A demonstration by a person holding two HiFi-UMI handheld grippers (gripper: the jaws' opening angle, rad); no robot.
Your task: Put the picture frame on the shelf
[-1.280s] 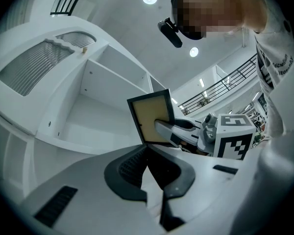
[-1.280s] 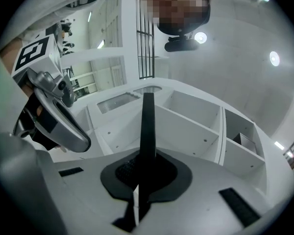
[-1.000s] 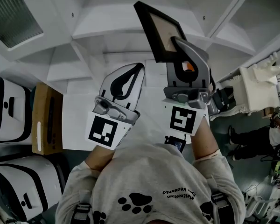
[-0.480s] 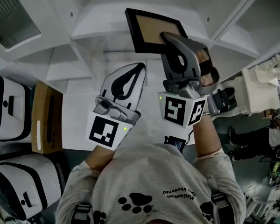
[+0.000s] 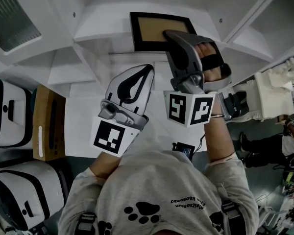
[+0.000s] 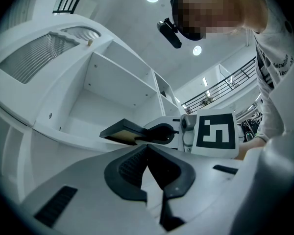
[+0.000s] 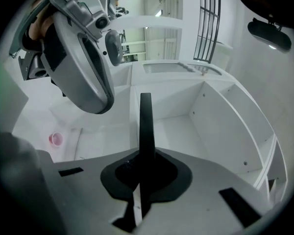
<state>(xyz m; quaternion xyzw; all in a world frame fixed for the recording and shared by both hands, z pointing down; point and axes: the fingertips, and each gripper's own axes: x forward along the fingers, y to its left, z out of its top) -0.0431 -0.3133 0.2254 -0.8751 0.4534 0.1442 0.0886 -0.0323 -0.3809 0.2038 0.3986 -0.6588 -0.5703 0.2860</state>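
While the right gripper (image 5: 172,37) clamps the picture frame (image 5: 152,27) by its edge at the shelf (image 5: 100,31) opening, the left gripper (image 5: 145,72) sits closed on nothing. Placing seems in hand; next the frame likely needs setting on the board before release.

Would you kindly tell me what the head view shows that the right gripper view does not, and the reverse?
Only the head view shows the picture frame's brown panel and a wooden box at the left. Only the right gripper view shows the frame edge-on, clamped in the right gripper's jaws, and a small pink thing low at the left. Both show the frame, the left gripper and the white shelf.
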